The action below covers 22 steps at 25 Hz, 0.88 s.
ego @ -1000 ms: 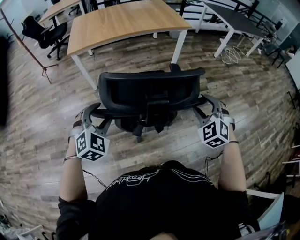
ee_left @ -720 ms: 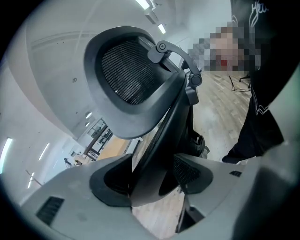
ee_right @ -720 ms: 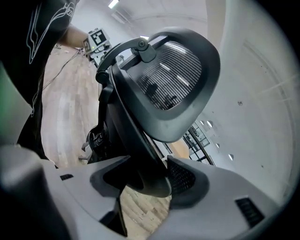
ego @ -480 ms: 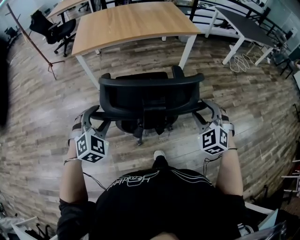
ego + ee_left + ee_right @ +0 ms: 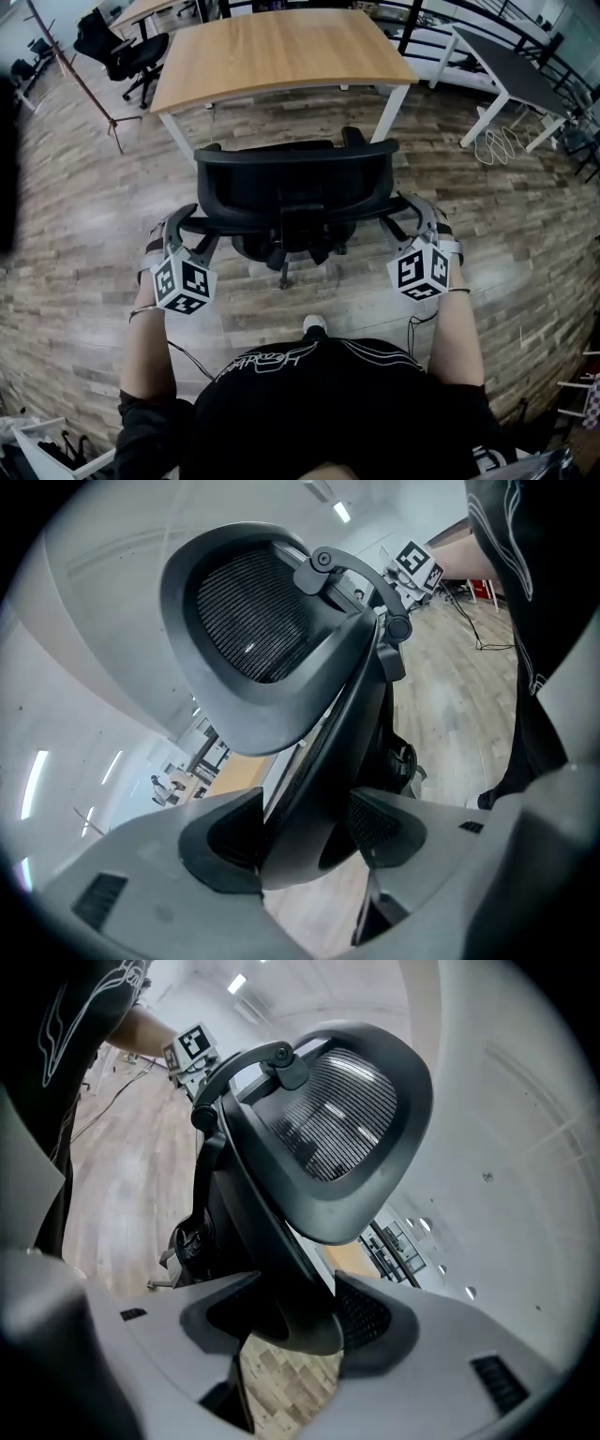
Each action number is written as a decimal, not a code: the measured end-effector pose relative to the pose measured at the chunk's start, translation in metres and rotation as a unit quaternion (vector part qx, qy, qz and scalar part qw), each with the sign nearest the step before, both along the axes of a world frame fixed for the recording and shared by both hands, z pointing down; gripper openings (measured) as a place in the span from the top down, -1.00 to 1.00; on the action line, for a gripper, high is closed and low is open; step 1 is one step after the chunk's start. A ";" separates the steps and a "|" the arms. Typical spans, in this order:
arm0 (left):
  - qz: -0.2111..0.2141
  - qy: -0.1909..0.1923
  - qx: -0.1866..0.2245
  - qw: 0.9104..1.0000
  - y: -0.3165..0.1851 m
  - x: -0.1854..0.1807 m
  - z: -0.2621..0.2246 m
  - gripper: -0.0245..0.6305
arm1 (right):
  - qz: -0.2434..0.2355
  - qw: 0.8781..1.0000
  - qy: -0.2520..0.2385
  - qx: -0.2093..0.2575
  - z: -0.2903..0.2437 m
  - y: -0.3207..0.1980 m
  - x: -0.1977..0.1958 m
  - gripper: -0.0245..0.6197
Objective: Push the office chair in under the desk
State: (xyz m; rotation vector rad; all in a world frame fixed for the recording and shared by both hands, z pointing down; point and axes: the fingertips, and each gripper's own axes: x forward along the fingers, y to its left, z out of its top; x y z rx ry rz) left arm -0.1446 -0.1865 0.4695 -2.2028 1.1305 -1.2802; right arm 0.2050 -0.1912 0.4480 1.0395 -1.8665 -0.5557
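Note:
The black mesh-backed office chair [image 5: 295, 178] stands on the wood floor with its back to me and its seat at the near edge of the wooden desk [image 5: 272, 52]. My left gripper [image 5: 185, 234] is shut on the chair's left armrest [image 5: 202, 225], and my right gripper [image 5: 415, 222] is shut on the right armrest [image 5: 398, 206]. In the left gripper view a black bar of the chair [image 5: 323, 761] fills the gap of the left gripper [image 5: 300, 841]. The right gripper view shows the same on the other side, the right gripper [image 5: 295, 1321] clamped below the backrest [image 5: 337, 1129].
Another black chair [image 5: 127, 52] and a thin stand [image 5: 80, 80] are at the far left. A grey table [image 5: 511, 66] with white cables [image 5: 502, 145] on the floor is at the far right. My shoe [image 5: 314, 325] is just behind the chair.
The chair and both grippers have moved forward toward the desk, which now sits closer and larger in view. Both grips on the armrests are unchanged.

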 end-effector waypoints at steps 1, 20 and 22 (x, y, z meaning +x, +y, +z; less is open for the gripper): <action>-0.005 0.000 -0.001 1.000 -0.006 0.000 0.000 0.12 | -0.004 1.000 -0.001 0.001 0.000 -0.008 0.000 0.10; -0.059 -0.006 0.001 0.998 -0.111 0.002 0.003 0.11 | -0.036 0.999 0.003 0.006 0.000 -0.125 0.004 0.10; -0.061 -0.004 0.002 0.998 -0.124 0.000 0.002 0.11 | -0.035 0.999 0.001 0.008 -0.001 -0.136 0.003 0.10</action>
